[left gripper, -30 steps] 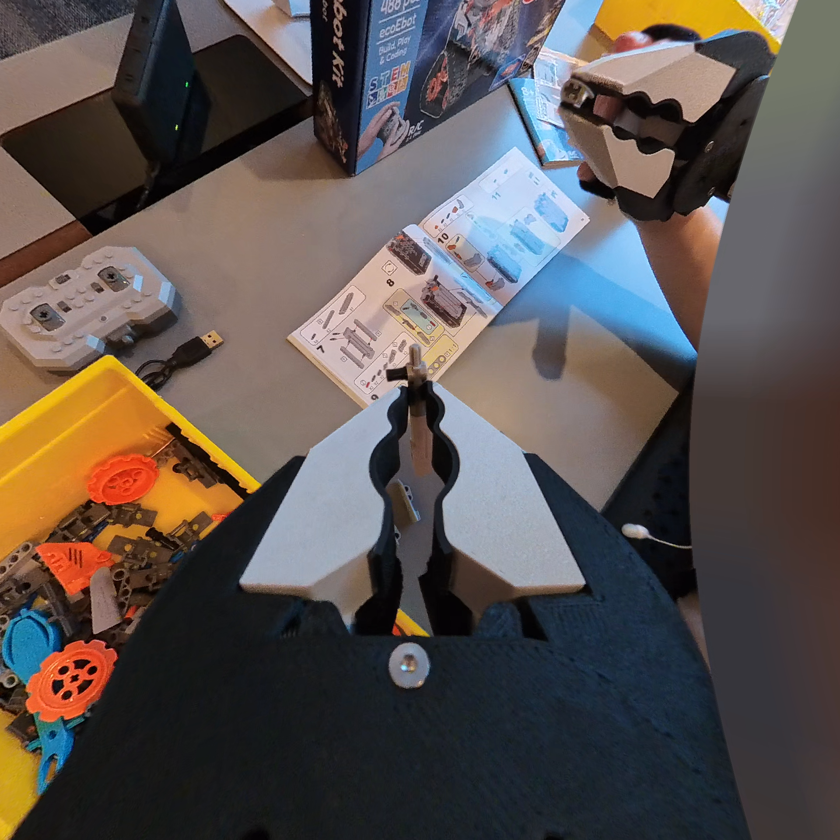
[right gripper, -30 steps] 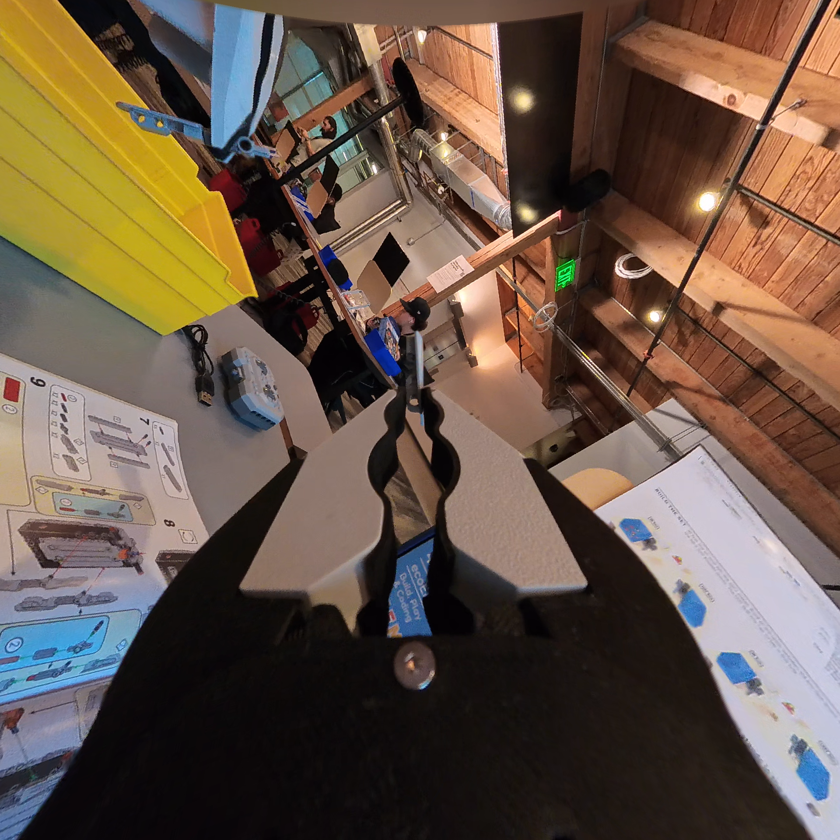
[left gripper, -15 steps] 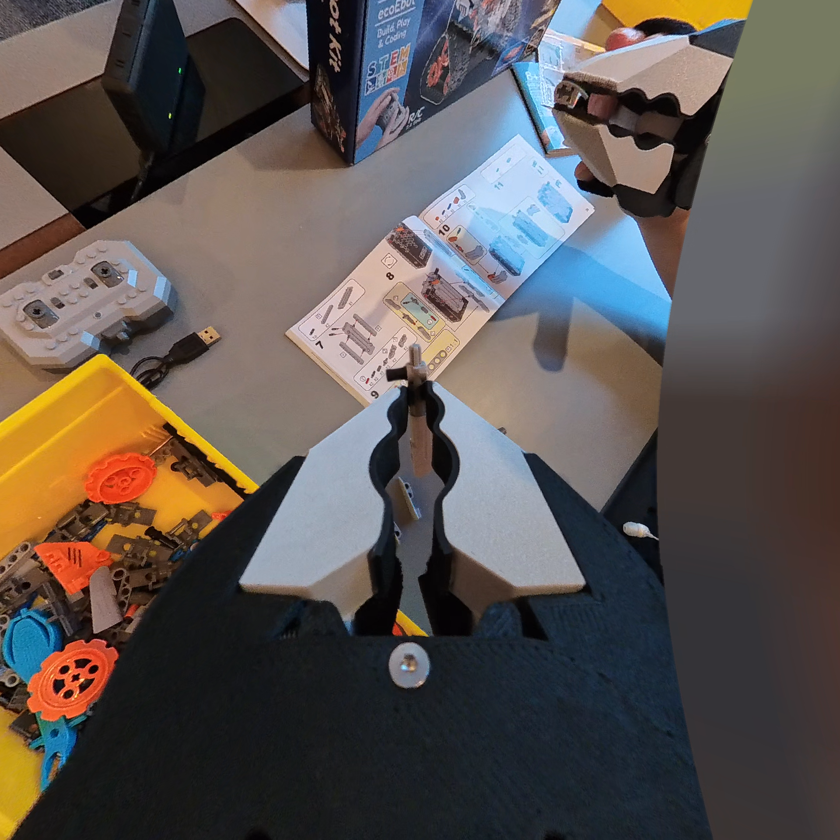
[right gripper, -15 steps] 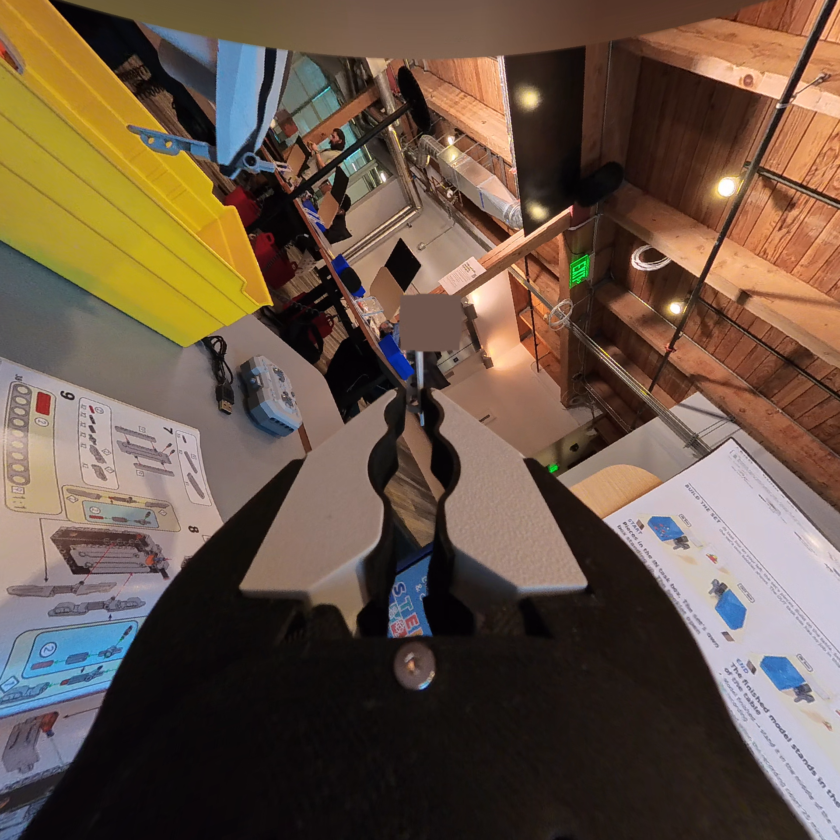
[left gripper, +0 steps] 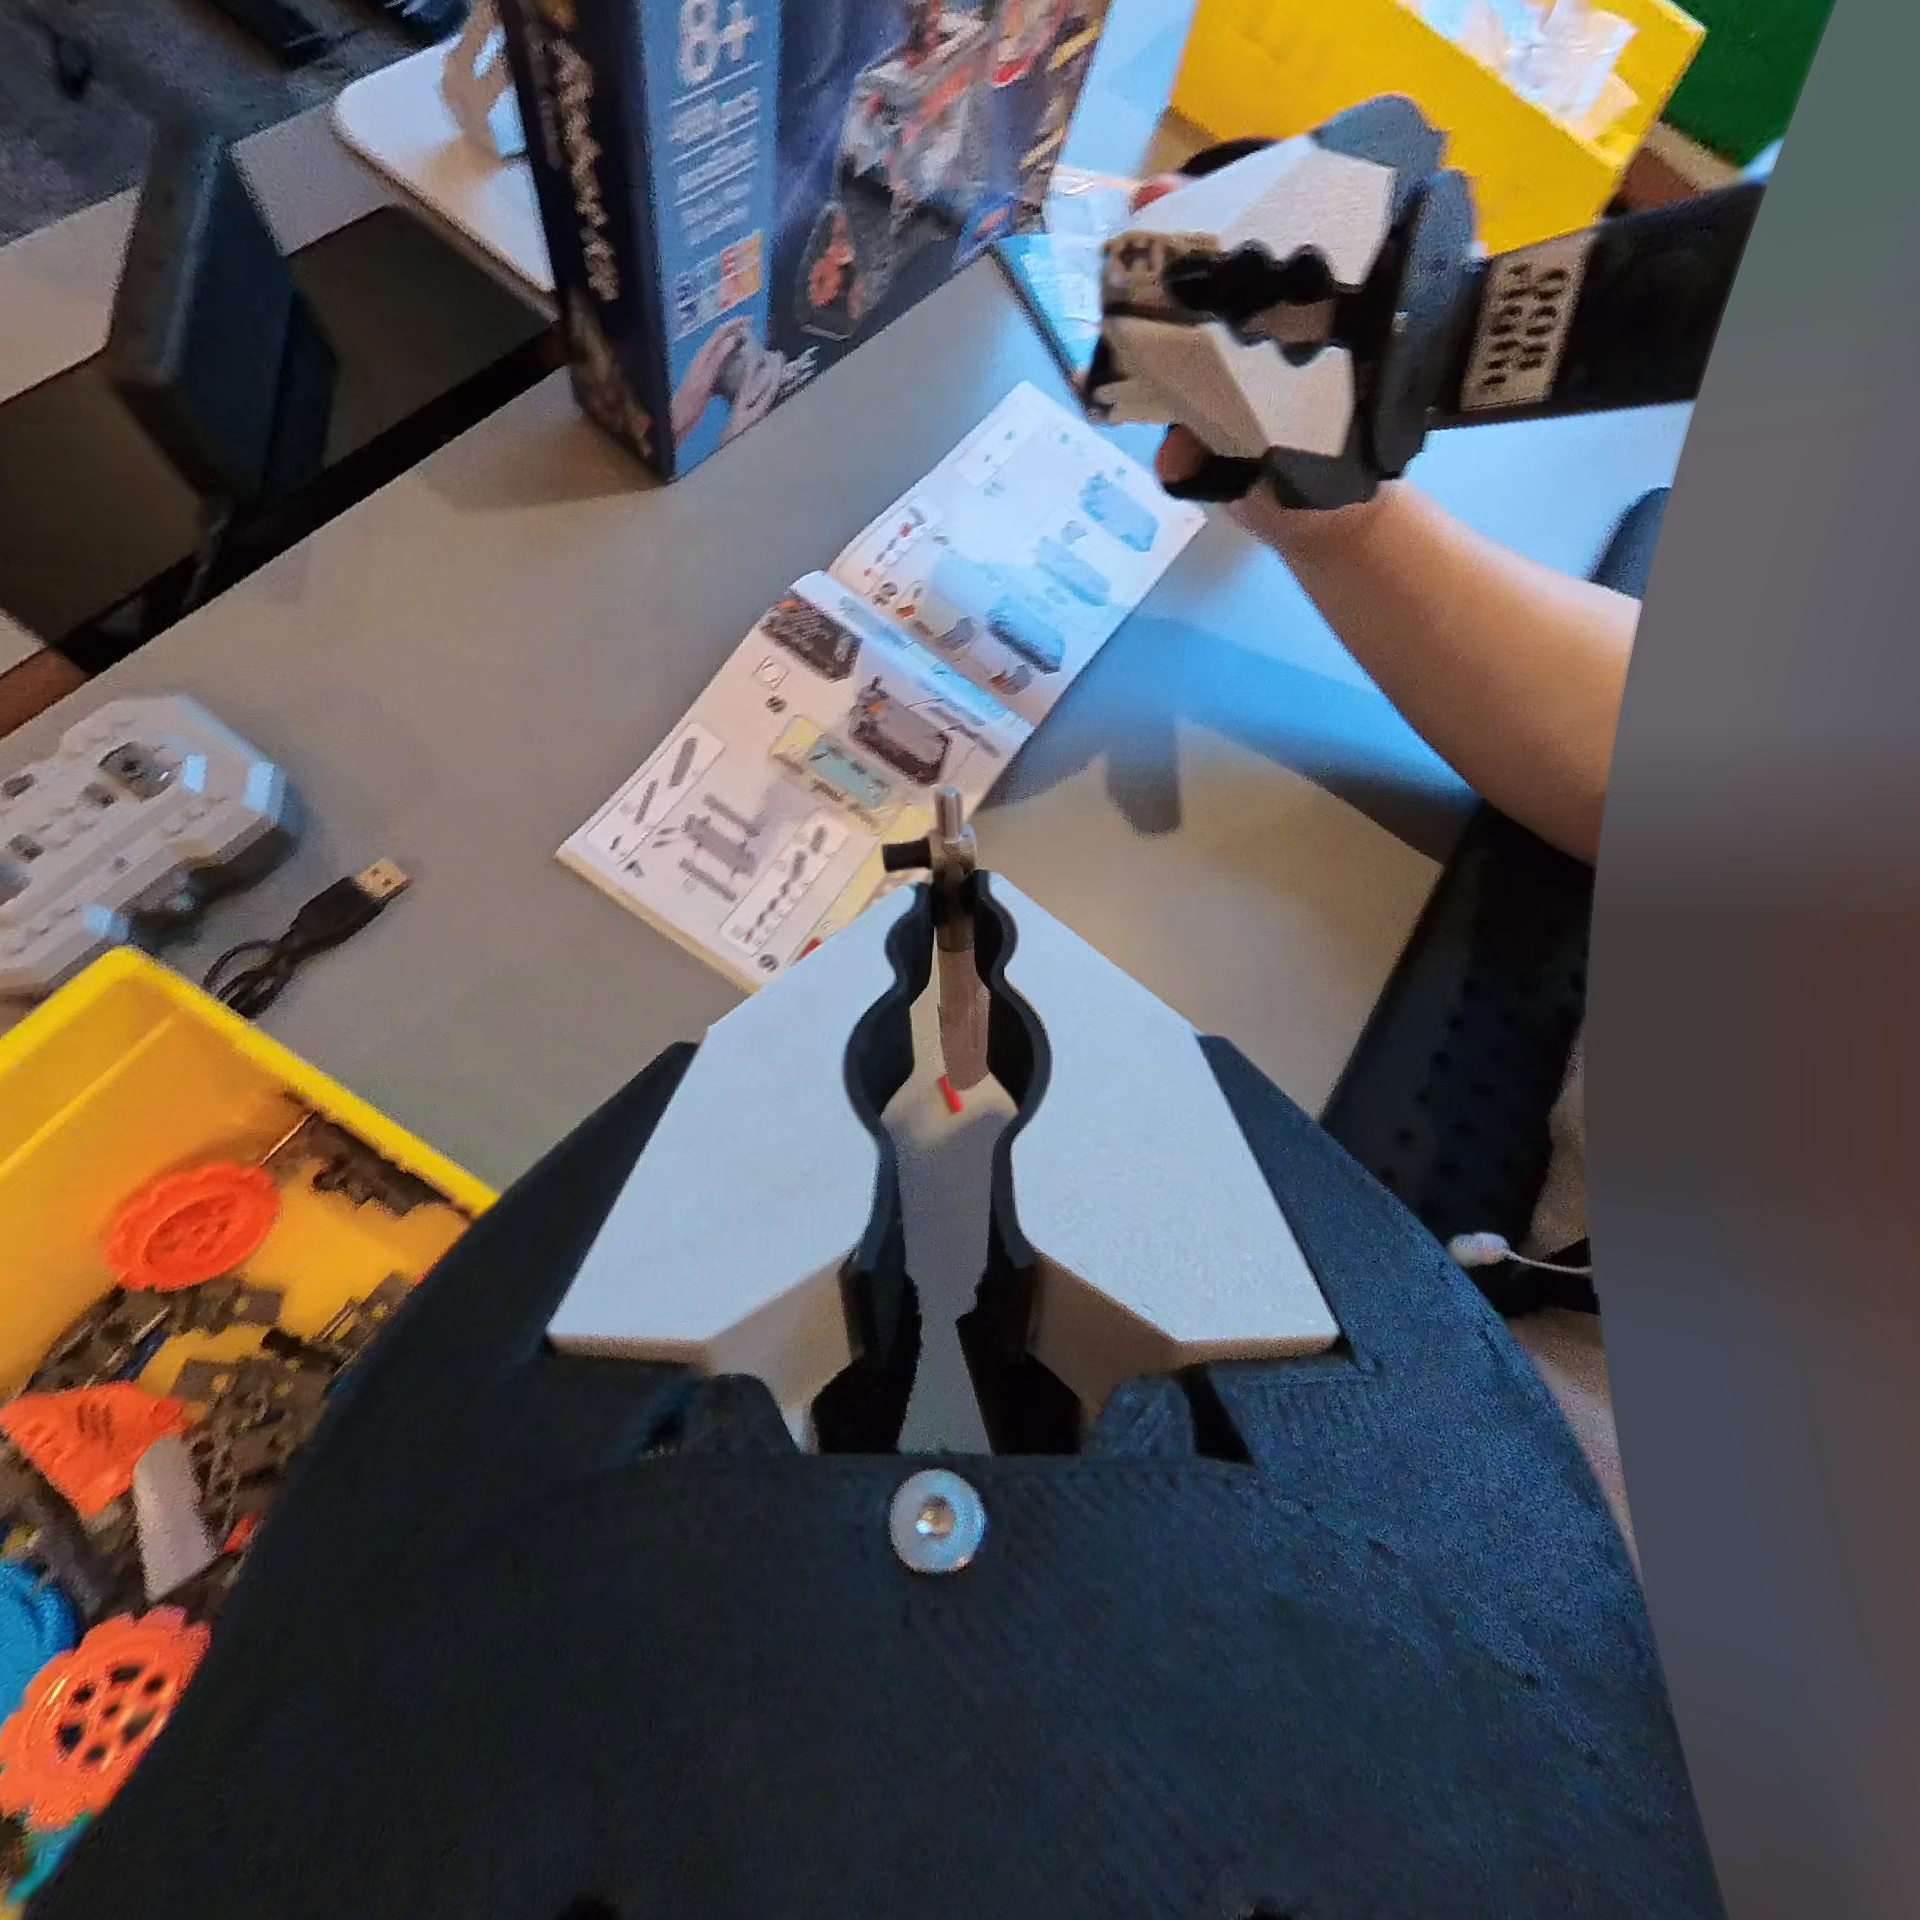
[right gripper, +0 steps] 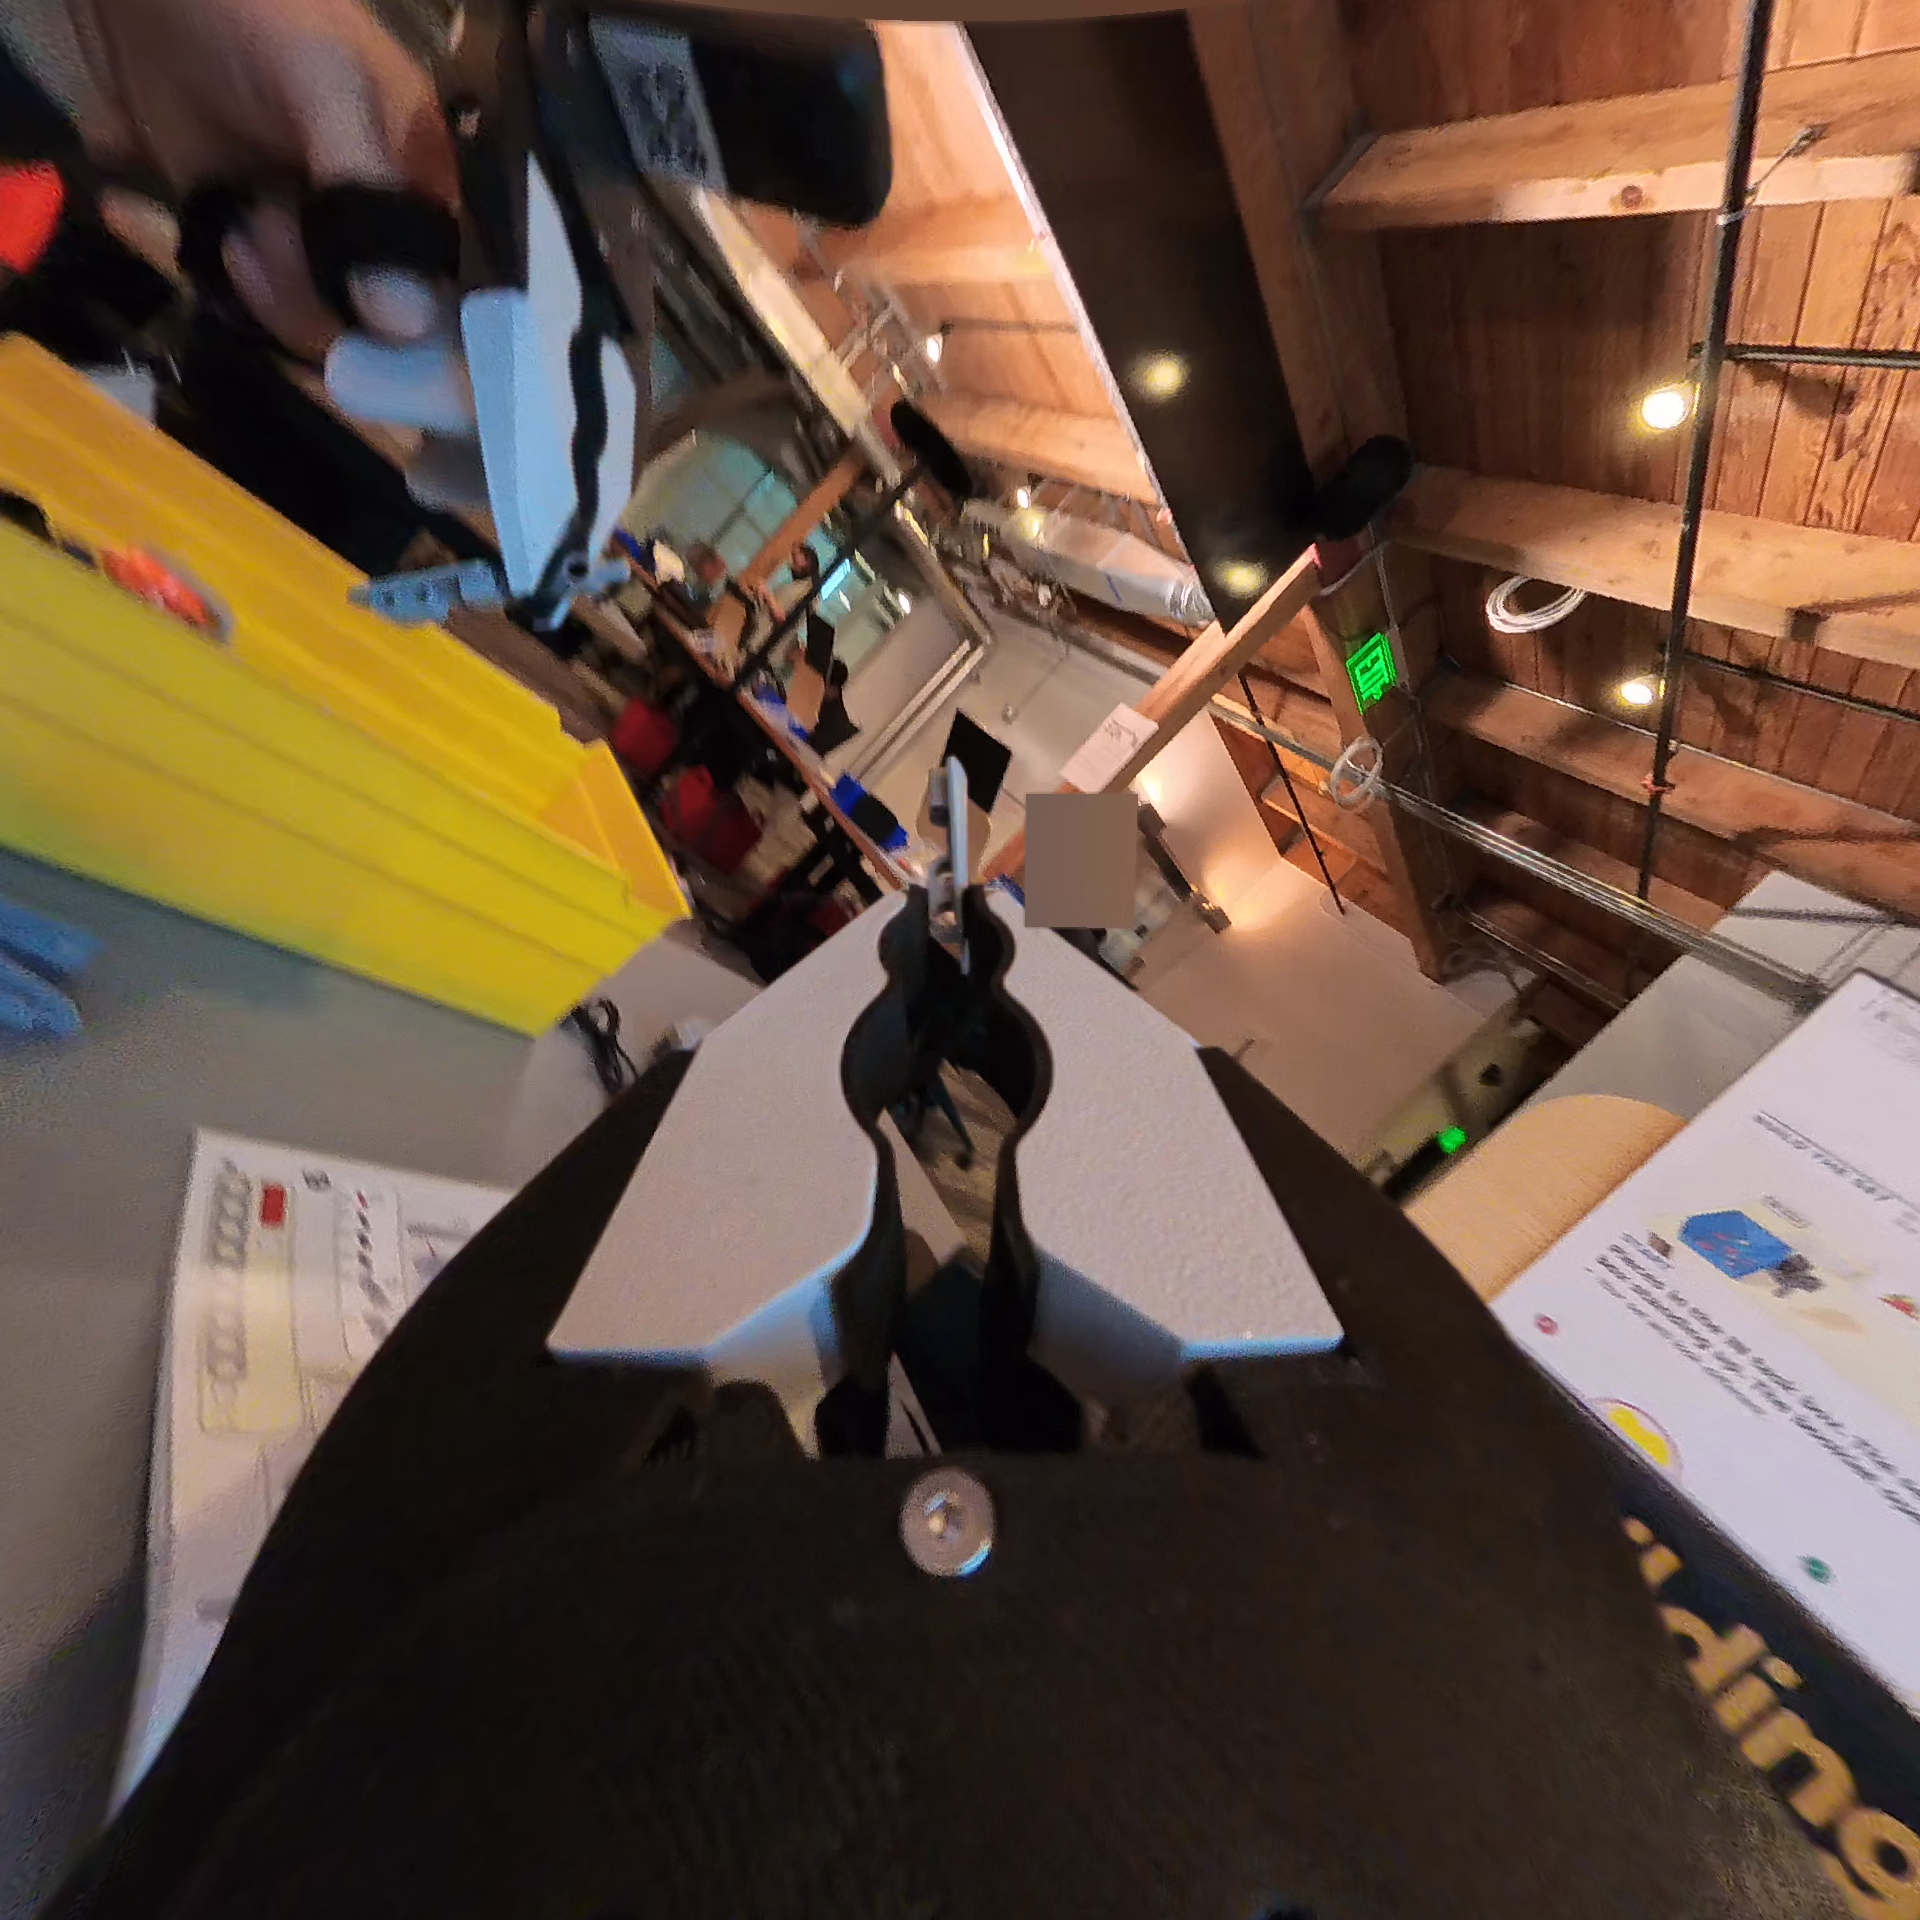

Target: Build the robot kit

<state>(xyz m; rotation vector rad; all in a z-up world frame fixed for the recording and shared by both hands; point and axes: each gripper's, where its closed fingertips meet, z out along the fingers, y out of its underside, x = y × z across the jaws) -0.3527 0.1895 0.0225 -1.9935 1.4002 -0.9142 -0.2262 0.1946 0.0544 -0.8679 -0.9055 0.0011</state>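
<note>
Both tongs grip small grey pieces: left tongs (left gripper: 948,883) a pin (left gripper: 954,935), right tongs (right gripper: 951,904) a thin bar (right gripper: 956,831), above the printed booklet (left gripper: 883,686) mid-table (left gripper: 468,644), beside a lettered blue box (left gripper: 769,208).

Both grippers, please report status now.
Left gripper shut on grey beam, above booklet. Right gripper shut on thin grey part, raised off table. Nothing between them.

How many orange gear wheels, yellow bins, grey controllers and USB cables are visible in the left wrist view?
orange gear wheels: 2
yellow bins: 2
grey controller: 1
USB cable: 1
Total: 6
</note>
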